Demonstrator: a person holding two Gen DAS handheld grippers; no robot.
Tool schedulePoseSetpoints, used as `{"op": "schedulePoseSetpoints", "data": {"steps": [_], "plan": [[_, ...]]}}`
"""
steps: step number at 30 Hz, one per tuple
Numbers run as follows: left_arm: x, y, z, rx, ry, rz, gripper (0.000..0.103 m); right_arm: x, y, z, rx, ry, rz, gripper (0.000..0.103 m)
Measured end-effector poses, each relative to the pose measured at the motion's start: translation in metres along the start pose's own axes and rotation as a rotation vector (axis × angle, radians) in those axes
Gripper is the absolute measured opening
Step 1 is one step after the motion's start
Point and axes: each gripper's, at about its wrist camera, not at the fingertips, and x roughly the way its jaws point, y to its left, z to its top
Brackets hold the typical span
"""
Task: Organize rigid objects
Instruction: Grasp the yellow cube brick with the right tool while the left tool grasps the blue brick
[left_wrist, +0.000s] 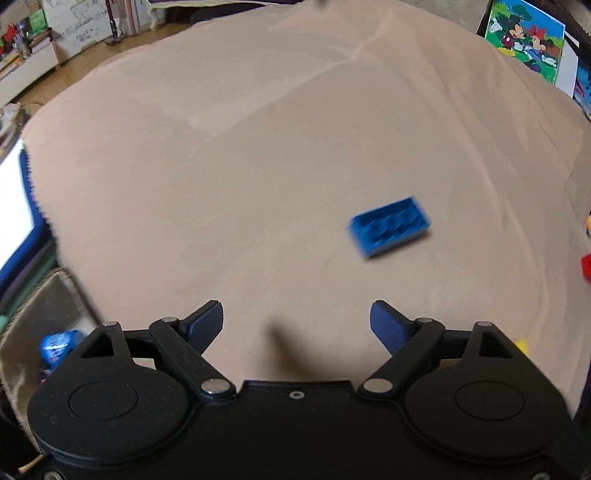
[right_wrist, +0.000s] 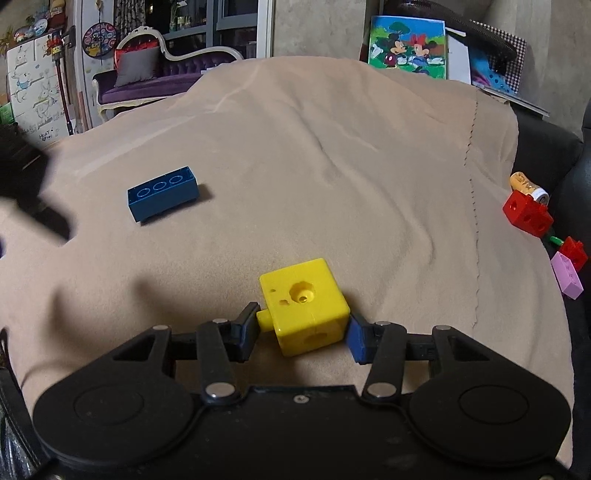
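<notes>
Clamped between the pads of my right hand-held gripper (right_wrist: 303, 334) is the yellow cube (right_wrist: 304, 304), one pad against its stub on the left side and the other against its right face; it sits at the near end of the tan blanket (right_wrist: 332, 166), one corner turned toward me and a round socket facing up. My left hand-held gripper (left_wrist: 296, 325) has its fingers wide apart with nothing between them, only bare blanket below. Ahead of it and a little to the right lies the blue brick (left_wrist: 389, 226), blurred in that view, well clear of the fingertips. From the right wrist the brick shows to the upper left of the cube, well apart from it, its long axis running left to right and slightly away, three rings showing along its top face. Between brick and cube the blanket is open, and open again beyond them up to the far fold. At the right edge a red block (right_wrist: 526, 212), a small bottle (right_wrist: 528, 184) and a pink brick (right_wrist: 567, 275) crowd where the blanket drops off.
</notes>
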Motion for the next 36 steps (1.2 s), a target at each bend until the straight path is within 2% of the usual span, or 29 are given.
{"op": "schedulePoseSetpoints", "data": {"steps": [10,17,23,26,27,28,33,36], "plan": [[0.037,-0.040,0.042,-0.101,0.012,-0.010,0.087,-0.002,0.005,-0.008,-0.020,-0.046,-0.017,0.048],[0.061,-0.056,0.055,-0.115,0.040,0.029,0.089,-0.003,0.009,-0.010,-0.032,-0.066,-0.025,0.048],[0.083,-0.057,0.059,-0.134,0.104,0.029,0.089,-0.003,0.007,-0.009,-0.031,-0.062,-0.021,0.048],[0.083,-0.055,0.059,-0.111,0.087,0.027,0.081,-0.003,0.008,-0.008,-0.035,-0.057,-0.027,0.048],[0.080,-0.055,0.059,-0.098,0.075,0.023,0.069,-0.003,0.009,-0.008,-0.037,-0.055,-0.030,0.048],[0.077,-0.054,0.058,-0.078,0.060,0.021,0.064,-0.003,0.010,-0.007,-0.039,-0.051,-0.032,0.048],[0.064,-0.034,0.049,-0.073,0.077,-0.009,0.064,-0.003,0.017,0.000,-0.052,-0.014,-0.042,0.048],[0.055,-0.016,0.043,-0.064,0.074,-0.008,0.064,-0.003,0.020,0.009,-0.034,0.036,-0.003,0.048]]}}
